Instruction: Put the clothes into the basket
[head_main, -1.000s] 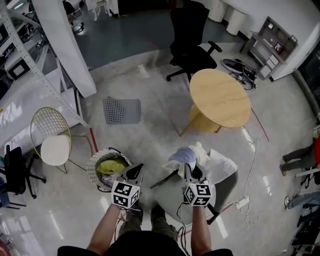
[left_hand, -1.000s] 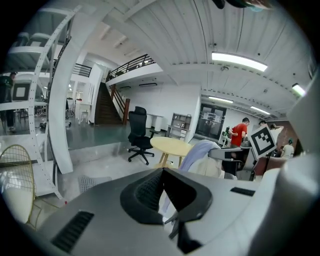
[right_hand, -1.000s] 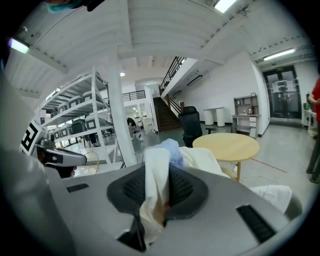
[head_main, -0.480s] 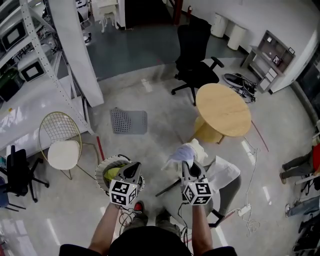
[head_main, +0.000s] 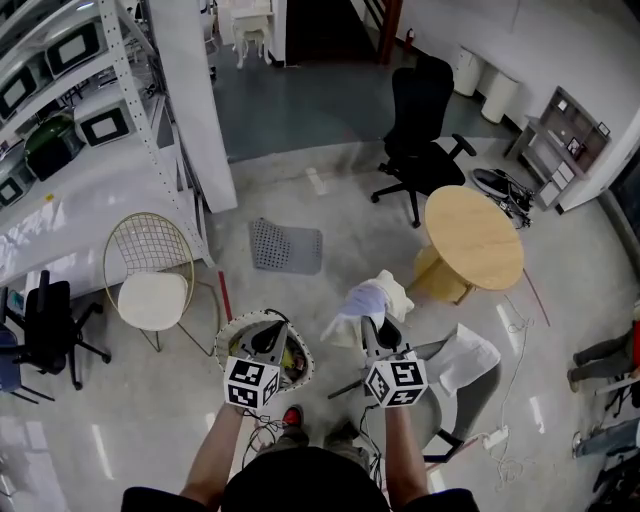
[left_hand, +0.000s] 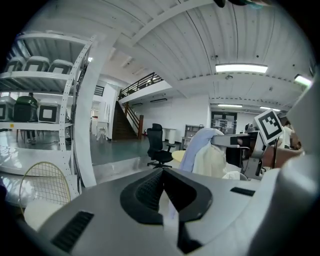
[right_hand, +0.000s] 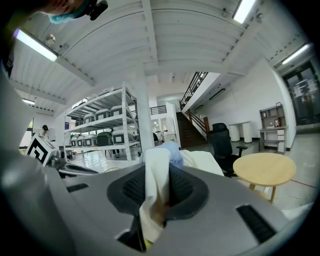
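My right gripper (head_main: 374, 333) is shut on a bundle of clothes (head_main: 370, 299), a cream garment with a light blue one, held up in the air just right of the basket. In the right gripper view the cream cloth (right_hand: 160, 156) is pinched between the pads of the right gripper (right_hand: 159, 176). The white wire basket (head_main: 232, 326) stands on the floor with a yellow-green garment (head_main: 291, 357) inside. My left gripper (head_main: 268, 341) hovers over the basket. The left gripper (left_hand: 162, 170) has its jaws closed together on nothing.
A grey chair with a white garment (head_main: 468, 355) stands right of my feet. Farther off are a round wooden table (head_main: 473, 238), a black office chair (head_main: 425, 150), a wire chair (head_main: 152, 290), a grey mat (head_main: 285, 245), a white column (head_main: 195, 90) and a floor cable (head_main: 495, 437).
Both grippers rose and moved left toward the basket, the right one carrying the bundle away from the grey chair. The basket now lies under my left gripper.
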